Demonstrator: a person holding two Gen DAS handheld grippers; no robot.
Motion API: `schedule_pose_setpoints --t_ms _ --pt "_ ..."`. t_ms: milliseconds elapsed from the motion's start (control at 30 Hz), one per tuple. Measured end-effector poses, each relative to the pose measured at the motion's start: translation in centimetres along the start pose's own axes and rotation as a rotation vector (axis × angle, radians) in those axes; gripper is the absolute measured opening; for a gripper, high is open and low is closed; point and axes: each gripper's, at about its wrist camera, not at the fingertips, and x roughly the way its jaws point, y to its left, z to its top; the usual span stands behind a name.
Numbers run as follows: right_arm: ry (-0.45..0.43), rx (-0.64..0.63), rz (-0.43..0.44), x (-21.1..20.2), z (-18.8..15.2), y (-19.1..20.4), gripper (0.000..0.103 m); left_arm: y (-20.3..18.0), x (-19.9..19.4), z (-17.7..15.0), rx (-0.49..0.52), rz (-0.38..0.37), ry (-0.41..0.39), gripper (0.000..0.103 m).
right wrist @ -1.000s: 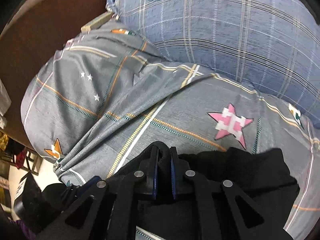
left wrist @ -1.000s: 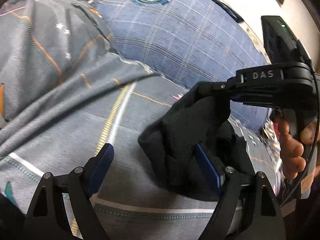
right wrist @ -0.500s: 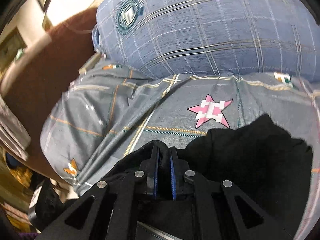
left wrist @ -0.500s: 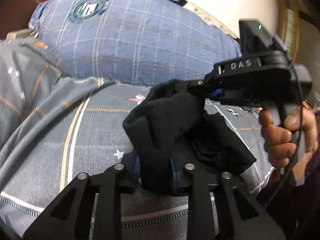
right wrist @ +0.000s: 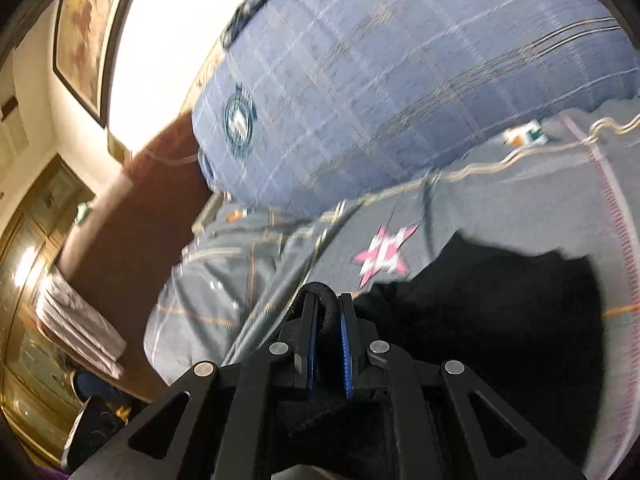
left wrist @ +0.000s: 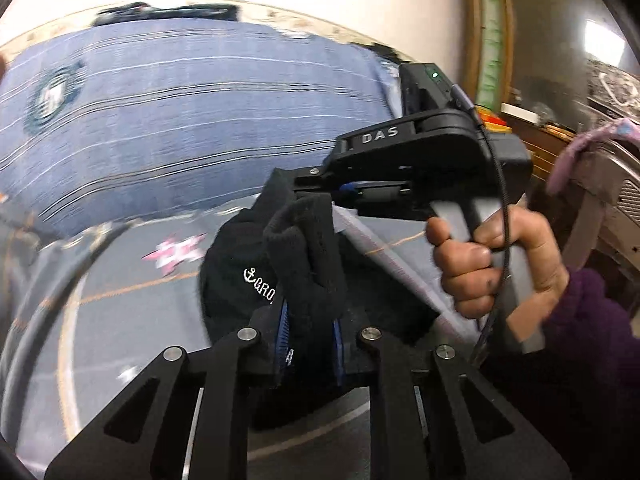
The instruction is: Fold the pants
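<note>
Both grippers have the black pants (left wrist: 304,264), which hang bunched between them over the bed (left wrist: 132,300). Left gripper (left wrist: 308,344): jaws closing, a thick wad of fabric already between the blue pads and pressed. Right gripper (right wrist: 329,332): clamped tight on a corded hem or waistband edge, with the rest of the pants spreading dark to its right across the grey bedsheet (right wrist: 500,208). In the left view a hand (left wrist: 492,256) in a purple sleeve (left wrist: 592,344) holds the right gripper's handle. The step in hand looks like lifting and spreading before the fold. To do it well: let the left grip finish seating before pulling; then draw the two grippers apart level until the edge between them goes taut, so the cloth hangs flat rather than in a clump. The left has a fat bunch, probably several layers, so it may need a re-grip on a single edge. Keep clear of the blue plaid pillow (left wrist: 192,120) behind. Writing: "DAS" in white on the right gripper's body; on the pants a white anchor logo with letters starting "CRO", the rest hidden in a crease. The pillow carries a round crest, too blurred to read.
</note>
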Motion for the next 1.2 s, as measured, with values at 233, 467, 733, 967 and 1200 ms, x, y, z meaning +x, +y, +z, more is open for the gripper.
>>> schedule_pose_setpoints --t_ms 233,467,733,967,1200 --pt "-0.097 0.11 -0.045 -4.3 1.2 -6.4 0.009 -3.7 6.7 1.3 0.019 -0.124 0.081 0.015" --pt "-0.096 0.275 -0.169 -5.1 1.3 -13.6 0.014 -5.3 11.8 -0.7 0.06 -0.125 0.189 0.021" --pt "-0.195 0.219 -0.212 -8.6 1.6 -13.6 0.014 -5.5 4.8 1.3 0.086 -0.227 0.124 0.052" --pt "-0.163 0.021 -0.12 -8.0 -0.5 -7.4 0.014 -0.8 3.2 3.4 0.112 0.028 0.057 0.066" --pt "-0.112 -0.005 -0.17 -5.3 -1.5 -6.7 0.015 1.8 7.6 3.9 0.025 0.129 0.101 0.065"
